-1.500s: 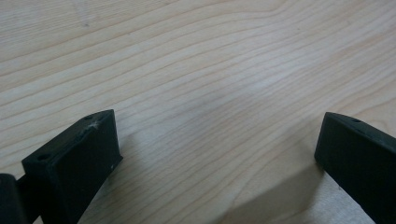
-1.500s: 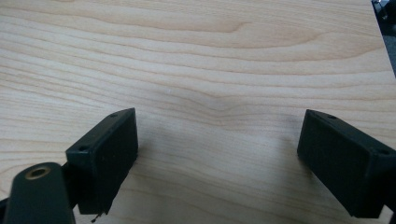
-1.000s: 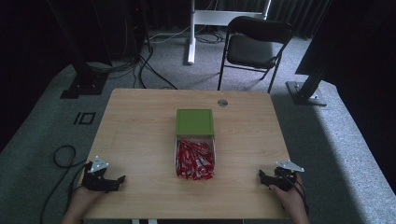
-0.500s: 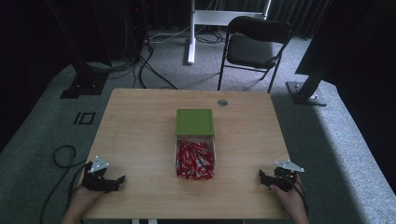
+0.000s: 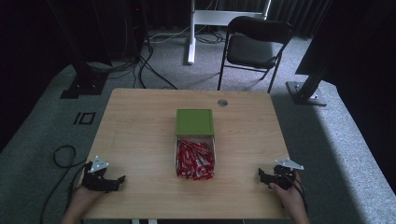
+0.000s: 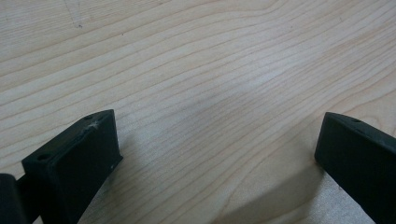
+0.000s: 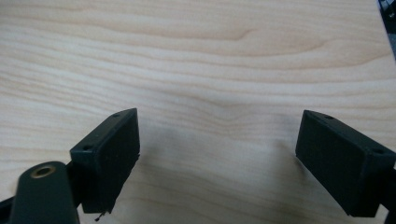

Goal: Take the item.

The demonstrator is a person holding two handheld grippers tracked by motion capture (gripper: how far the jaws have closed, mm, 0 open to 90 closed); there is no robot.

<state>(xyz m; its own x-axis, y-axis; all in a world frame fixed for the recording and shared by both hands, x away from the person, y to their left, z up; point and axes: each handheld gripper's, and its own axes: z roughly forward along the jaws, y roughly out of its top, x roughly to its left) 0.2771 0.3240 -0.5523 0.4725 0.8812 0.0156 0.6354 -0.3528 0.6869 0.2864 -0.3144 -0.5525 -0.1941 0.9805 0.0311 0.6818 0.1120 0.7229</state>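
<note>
A clear box [image 5: 195, 158] full of red sachets sits mid-table, and a green lid [image 5: 194, 122] lies flat just beyond it, touching its far end. My left gripper [image 5: 116, 180] rests on the wooden table [image 5: 140, 126] at the near left corner, held by a hand. Its jaws stand wide apart over bare wood in the left gripper view [image 6: 217, 154], so it is open. My right gripper [image 5: 262, 176] lies at the near right corner, also in a hand. It is open too, with nothing between its jaws in the right gripper view [image 7: 217, 149].
A small round grommet [image 5: 222, 102] is set in the table near its far edge. Beyond the table stand a black folding chair [image 5: 254, 46], a white desk leg [image 5: 191, 32] and black stands with cables on grey carpet. A cable loop [image 5: 63, 156] lies on the floor at left.
</note>
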